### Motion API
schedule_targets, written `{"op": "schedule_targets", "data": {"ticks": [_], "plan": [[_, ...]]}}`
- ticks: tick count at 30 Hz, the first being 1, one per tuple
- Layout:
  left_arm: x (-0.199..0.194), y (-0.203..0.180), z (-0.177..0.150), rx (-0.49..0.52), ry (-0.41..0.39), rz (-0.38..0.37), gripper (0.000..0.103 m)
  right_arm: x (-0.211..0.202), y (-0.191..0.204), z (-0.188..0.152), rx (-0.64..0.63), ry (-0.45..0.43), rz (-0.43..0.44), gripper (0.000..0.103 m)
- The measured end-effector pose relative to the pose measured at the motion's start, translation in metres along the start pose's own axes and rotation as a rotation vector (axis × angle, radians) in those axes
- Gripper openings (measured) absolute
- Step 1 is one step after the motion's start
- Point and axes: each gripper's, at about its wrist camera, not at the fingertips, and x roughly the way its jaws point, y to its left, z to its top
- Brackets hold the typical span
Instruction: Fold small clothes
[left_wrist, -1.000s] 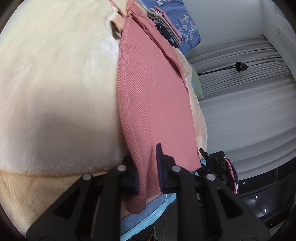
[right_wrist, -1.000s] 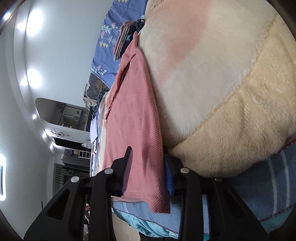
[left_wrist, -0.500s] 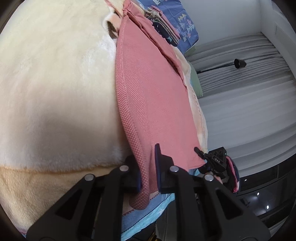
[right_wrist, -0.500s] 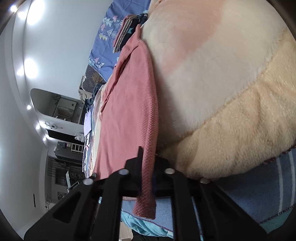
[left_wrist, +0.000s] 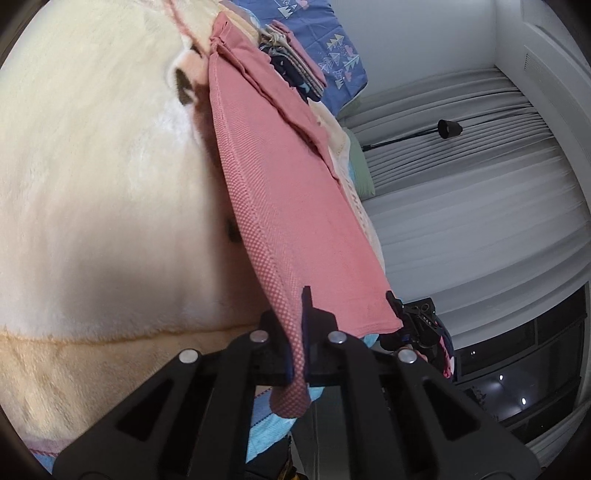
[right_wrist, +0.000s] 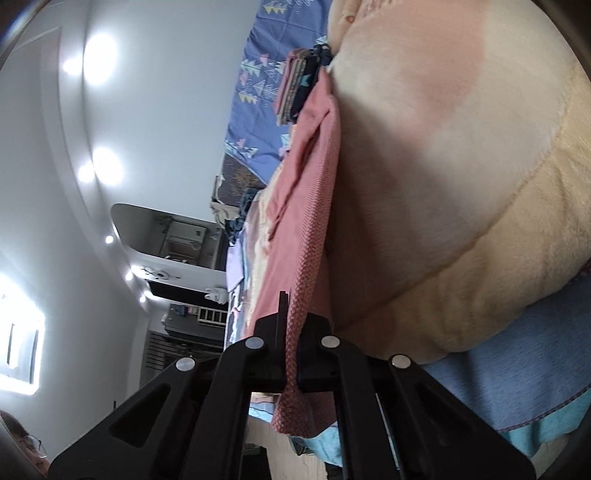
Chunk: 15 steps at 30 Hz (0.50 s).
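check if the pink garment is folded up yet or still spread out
Still spread out: the pink garment lies long and flat over the cream blanket, its near edge pinched by the left gripper and right gripper.

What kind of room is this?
Probably a bedroom. There's a fluffy cream blanket, a blue tree-print sheet with a stack of folded clothes on it, and grey curtains.

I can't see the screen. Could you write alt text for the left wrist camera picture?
The left gripper has its two black fingers shut on the near edge of a pink knit garment, which stretches away over a cream fleece blanket. Folded clothes lie at the far end; grey curtains fill the right.
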Motion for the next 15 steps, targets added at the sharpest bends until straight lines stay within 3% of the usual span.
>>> {"op": "schedule_targets", "data": {"ticks": [9,15], "plan": [[-0.017,-0.004,-0.012,-0.008,-0.018,-0.055,0.003,-0.003,0.010,-0.010,0.028,0.000,0.079,0.003],[-0.035,-0.011,-0.026,0.001,-0.024,-0.083,0.003,-0.011,0.016,-0.018,0.011,-0.007,0.076,0.003]]}}
